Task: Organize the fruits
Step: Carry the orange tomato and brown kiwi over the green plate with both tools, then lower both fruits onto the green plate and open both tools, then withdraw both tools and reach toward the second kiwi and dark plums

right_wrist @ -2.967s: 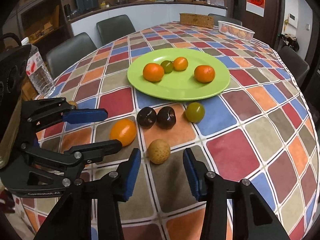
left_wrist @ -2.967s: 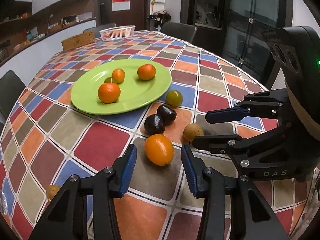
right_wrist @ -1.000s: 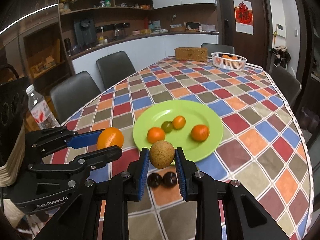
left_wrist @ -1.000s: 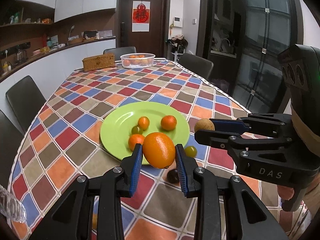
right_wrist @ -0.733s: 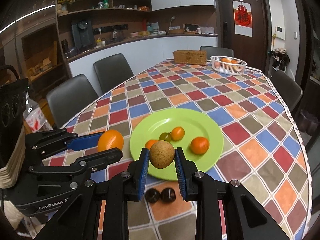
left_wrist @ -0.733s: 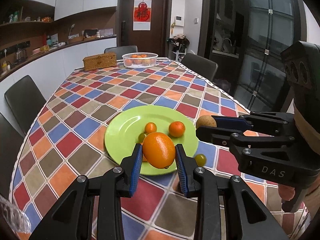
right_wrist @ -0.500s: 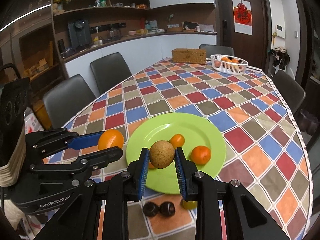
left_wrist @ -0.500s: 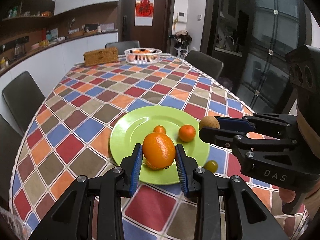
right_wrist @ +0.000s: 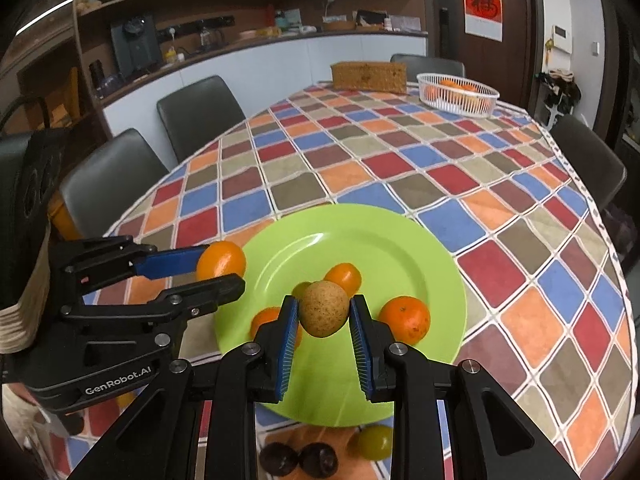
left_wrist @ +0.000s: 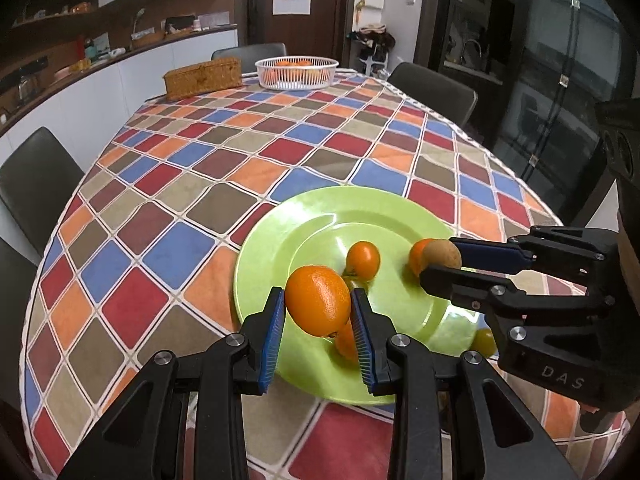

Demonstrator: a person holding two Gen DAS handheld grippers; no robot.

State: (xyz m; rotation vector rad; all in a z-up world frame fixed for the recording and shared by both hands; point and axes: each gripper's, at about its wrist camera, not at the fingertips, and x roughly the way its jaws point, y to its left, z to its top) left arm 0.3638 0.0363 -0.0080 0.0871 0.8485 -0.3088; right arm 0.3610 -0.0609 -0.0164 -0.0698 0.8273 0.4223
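Two-handed carry right now, both loads hanging over the green plate near the front end of the table. Left gripper clamped on a big orange, blue pads squeezing its sides, sitting above the plate's left edge. Right gripper closed around a small brown speckled fruit, maybe a longan or small pear, hard to say, held above the plate's near-middle. Already on the plate: three small tangerines plus a little green fruit mostly hidden behind the brown one. Left on the checkered tablecloth off the plate's front edge: two dark plums and a green plum. Far end of the table has a white basket of oranges and a wicker box, not involved so far as visible. Risks, just guessing: round fruit on a shallow plate rolls, so letting go from this height probably means bouncing off the rim onto the cloth, or knocking a tangerine loose. Also pretty crowded under the brown fruit, so a straight drop lands on top of stuff rather than on bare plate. And two grippers side by side, close enough to bump fingers if both swing inward together. Better off lowering first, aiming for the open back half.
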